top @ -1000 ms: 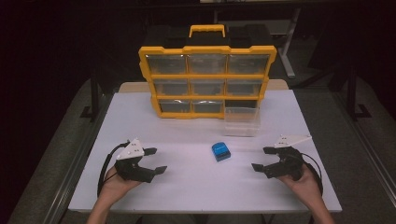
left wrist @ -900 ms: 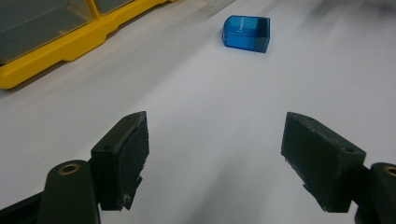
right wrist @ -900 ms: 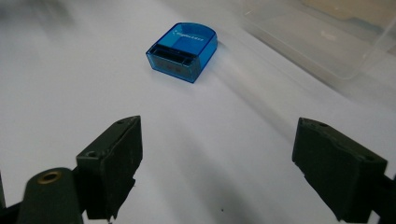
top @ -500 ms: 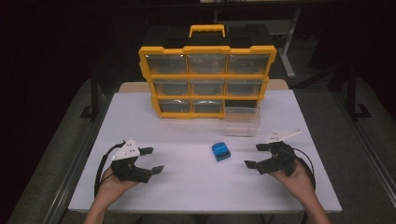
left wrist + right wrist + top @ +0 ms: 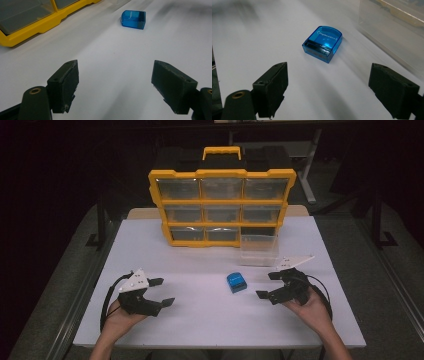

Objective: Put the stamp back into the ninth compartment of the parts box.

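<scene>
On the white counter (image 5: 200, 270), the blue plastic case (image 5: 236, 282) lay mid-frame; both the right tongs (image 5: 264, 285) and left tongs (image 5: 165, 291) were released. Approaching squarely, the right tongs should straddle its flat sides.

yellow organizer (image 5: 220, 207), clear bin (image 5: 258, 251), white table (image 5: 200, 320)

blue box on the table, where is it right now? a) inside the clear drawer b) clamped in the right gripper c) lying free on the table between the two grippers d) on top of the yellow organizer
c: the blue box lies alone on the white table, apart from the open left gripper and the open right gripper.
</scene>
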### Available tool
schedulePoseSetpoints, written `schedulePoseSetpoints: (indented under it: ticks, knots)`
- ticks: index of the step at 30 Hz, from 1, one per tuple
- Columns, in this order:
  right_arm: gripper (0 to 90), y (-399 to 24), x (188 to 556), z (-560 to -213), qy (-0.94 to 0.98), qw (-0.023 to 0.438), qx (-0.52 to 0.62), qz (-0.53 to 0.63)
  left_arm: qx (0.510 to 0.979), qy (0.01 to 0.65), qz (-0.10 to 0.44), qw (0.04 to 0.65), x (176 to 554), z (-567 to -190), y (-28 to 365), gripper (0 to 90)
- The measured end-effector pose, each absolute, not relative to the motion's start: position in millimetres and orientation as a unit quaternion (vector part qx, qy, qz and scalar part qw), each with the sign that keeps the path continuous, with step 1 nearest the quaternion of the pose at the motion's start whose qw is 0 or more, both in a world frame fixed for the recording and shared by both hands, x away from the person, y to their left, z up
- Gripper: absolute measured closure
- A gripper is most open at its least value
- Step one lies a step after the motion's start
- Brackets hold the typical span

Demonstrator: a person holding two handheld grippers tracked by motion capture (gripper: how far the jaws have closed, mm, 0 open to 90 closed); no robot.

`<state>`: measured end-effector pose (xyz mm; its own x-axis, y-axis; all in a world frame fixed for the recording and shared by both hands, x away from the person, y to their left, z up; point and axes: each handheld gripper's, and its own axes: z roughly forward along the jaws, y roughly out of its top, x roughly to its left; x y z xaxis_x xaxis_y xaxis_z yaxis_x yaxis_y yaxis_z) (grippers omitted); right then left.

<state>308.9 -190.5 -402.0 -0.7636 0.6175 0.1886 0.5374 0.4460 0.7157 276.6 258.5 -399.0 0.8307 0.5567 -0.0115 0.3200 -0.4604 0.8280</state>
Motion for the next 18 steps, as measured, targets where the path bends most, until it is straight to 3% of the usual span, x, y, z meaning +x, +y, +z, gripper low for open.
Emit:
schedulePoseSetpoints:
  ticks: [18]
  knots:
    - [14.5, -161.7, 317.4, -395.2, 0.859, 0.037, 0.322, 0.396, 0.843, 0.259, 0.135, 0.452, 275.6, -398.2, 261.0, 21.7]
